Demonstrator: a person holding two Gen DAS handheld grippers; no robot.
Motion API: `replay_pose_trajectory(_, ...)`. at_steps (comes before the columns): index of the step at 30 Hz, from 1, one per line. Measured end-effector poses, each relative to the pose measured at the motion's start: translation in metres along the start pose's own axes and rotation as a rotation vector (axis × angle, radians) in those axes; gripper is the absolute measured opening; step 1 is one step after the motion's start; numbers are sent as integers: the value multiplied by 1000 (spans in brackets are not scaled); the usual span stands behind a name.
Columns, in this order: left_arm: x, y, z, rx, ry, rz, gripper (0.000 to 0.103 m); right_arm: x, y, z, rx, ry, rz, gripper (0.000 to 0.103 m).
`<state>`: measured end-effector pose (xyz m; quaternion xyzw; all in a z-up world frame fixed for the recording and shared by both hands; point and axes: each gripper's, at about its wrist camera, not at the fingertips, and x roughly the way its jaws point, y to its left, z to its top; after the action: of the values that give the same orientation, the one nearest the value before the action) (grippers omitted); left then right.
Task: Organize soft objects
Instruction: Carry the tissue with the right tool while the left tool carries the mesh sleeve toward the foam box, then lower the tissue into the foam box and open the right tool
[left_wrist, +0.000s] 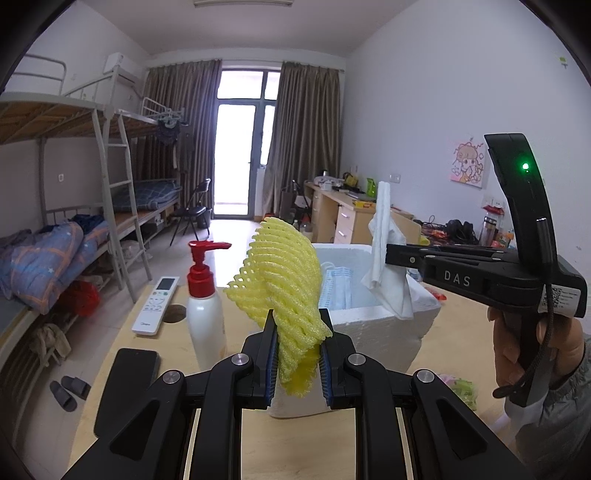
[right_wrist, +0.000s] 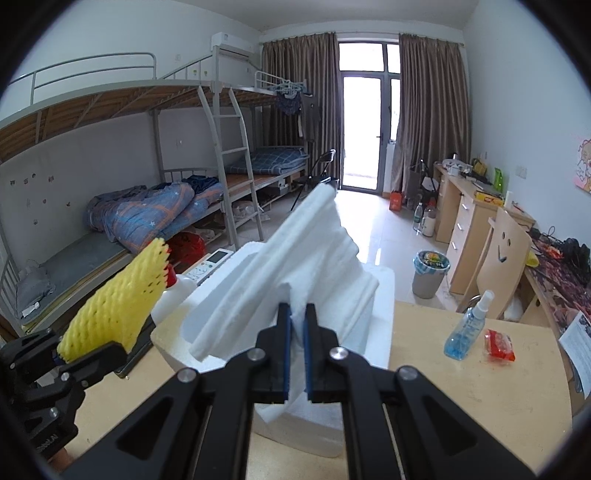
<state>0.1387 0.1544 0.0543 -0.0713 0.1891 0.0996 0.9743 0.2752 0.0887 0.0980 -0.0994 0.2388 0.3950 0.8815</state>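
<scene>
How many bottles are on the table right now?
2: a white pump bottle left of the foam box, and a blue spray bottle on its right. Others may be hidden.

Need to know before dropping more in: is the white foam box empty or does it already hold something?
Not empty. The left wrist view shows the foam box open-topped with blue face masks inside. The rest of its interior is hidden.

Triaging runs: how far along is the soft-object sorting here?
Done: face masks already lie in the foam box. In hand: left gripper clamps the yellow foam net; right gripper clamps the white cloth, held above the box. Left: drop both in. A red packet on the table may follow.
</scene>
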Motion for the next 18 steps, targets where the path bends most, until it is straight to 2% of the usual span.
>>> replay_pose_trajectory(18,-12,9,-3,-25,-18,62,20,25,-2,11,18,29,-15,8)
